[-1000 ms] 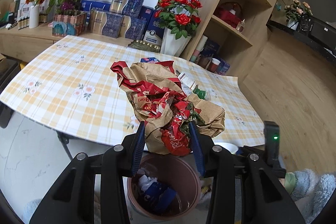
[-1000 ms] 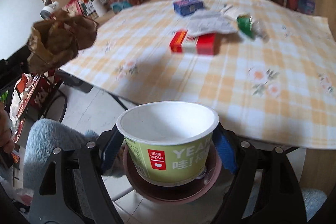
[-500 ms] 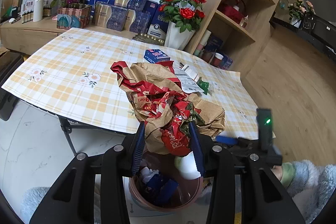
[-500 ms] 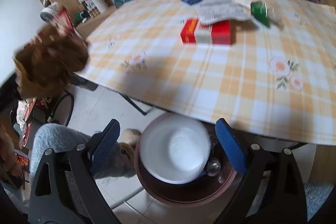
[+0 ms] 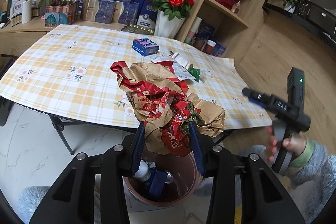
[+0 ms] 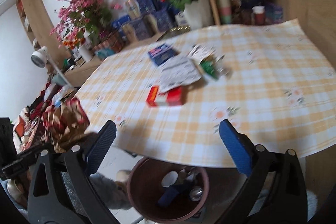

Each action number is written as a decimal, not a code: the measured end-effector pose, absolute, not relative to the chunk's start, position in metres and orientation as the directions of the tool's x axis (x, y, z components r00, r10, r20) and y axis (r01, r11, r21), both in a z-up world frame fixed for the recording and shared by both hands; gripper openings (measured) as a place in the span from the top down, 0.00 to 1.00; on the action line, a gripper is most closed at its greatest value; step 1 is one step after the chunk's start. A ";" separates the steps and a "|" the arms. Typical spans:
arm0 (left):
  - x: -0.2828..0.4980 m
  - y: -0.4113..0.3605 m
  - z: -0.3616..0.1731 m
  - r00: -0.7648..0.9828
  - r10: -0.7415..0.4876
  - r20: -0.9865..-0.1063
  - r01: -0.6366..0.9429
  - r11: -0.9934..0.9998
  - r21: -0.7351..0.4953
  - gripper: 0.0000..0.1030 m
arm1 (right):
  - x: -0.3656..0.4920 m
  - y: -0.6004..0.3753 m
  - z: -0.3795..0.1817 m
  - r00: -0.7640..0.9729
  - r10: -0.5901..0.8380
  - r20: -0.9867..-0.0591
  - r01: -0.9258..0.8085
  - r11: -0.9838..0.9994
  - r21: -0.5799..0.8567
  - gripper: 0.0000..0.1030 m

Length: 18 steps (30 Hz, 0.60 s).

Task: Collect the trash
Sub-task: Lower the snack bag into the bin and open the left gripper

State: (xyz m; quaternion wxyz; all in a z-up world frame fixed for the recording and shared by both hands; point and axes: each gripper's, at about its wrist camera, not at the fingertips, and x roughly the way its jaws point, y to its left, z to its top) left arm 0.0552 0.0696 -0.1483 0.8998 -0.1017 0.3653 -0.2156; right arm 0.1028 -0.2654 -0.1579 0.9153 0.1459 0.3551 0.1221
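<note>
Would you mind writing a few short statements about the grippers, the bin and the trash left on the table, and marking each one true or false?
1. The left gripper is clamped on a crumpled brown and red paper bag. True.
2. The right gripper holds a green paper cup. False: nothing is between its fingers, and its jaws are opening.
3. The bag hangs above the brown bin. True.
4. The bin is empty. False: it already holds trash, including a white cup.
5. A red box lies on the checked tablecloth. True.
6. The blue box is inside the bin. False: it lies on the tablecloth.
</note>
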 end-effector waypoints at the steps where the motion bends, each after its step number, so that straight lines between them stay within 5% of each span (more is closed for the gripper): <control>1: 0.056 0.067 -0.149 0.635 -0.462 -0.620 0.317 0.887 -0.336 0.61 | 0.102 -0.269 -0.154 0.729 0.312 -0.609 -0.116 0.933 0.339 0.06; 18: 0.065 0.020 -0.177 0.530 -0.425 -0.734 0.397 0.889 -0.228 0.60 | 0.093 -0.289 -0.144 0.770 0.206 -0.604 -0.082 0.970 0.227 0.06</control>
